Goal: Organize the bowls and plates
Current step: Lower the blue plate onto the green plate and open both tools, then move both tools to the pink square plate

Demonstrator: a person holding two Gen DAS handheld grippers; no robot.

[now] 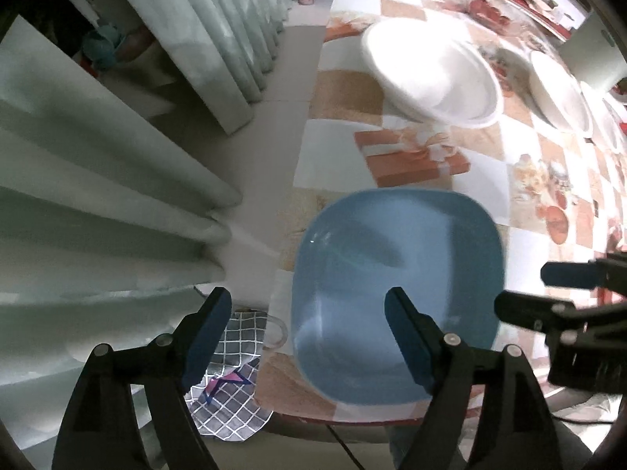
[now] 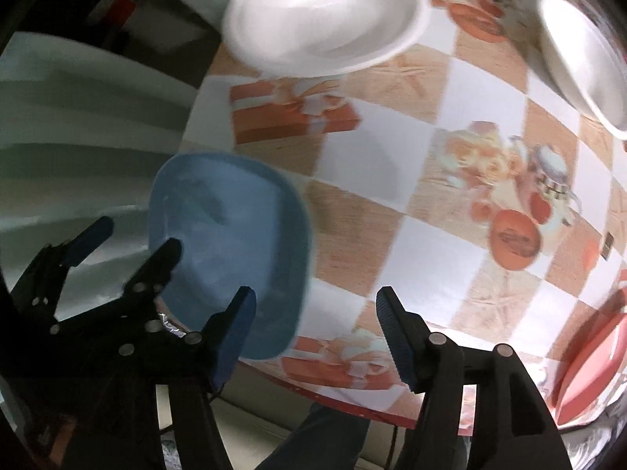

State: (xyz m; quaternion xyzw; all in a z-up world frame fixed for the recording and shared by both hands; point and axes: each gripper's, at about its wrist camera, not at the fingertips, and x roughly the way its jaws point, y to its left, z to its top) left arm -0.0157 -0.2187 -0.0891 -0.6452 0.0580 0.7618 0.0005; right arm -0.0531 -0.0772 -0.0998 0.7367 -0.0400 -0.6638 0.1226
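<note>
A blue square plate with rounded corners [image 1: 399, 274] lies flat on the checked tablecloth [image 1: 490, 172], at the table's near left corner. My left gripper [image 1: 307, 293] points down over it and is open: one finger hangs above the plate's inside, the other beyond the table edge, and neither pad touches the rim. In the right wrist view the blue plate [image 2: 231, 235] lies lower left, with the left gripper [image 2: 137, 235] over its left side. My right gripper [image 2: 315, 293] is open just right of the plate, with only tablecloth between its fingers. It also shows as the right gripper [image 1: 521, 290] in the left wrist view.
A white plate [image 1: 431, 74] [image 2: 325, 15] sits farther along the left table edge. A second white plate [image 1: 560, 94] [image 2: 584, 62] lies to the right. A red flat object [image 2: 588, 364] is at the near right. Pale curtains [image 1: 117, 196] hang left of the table, above a checked fabric bag [image 1: 231, 384] on the floor.
</note>
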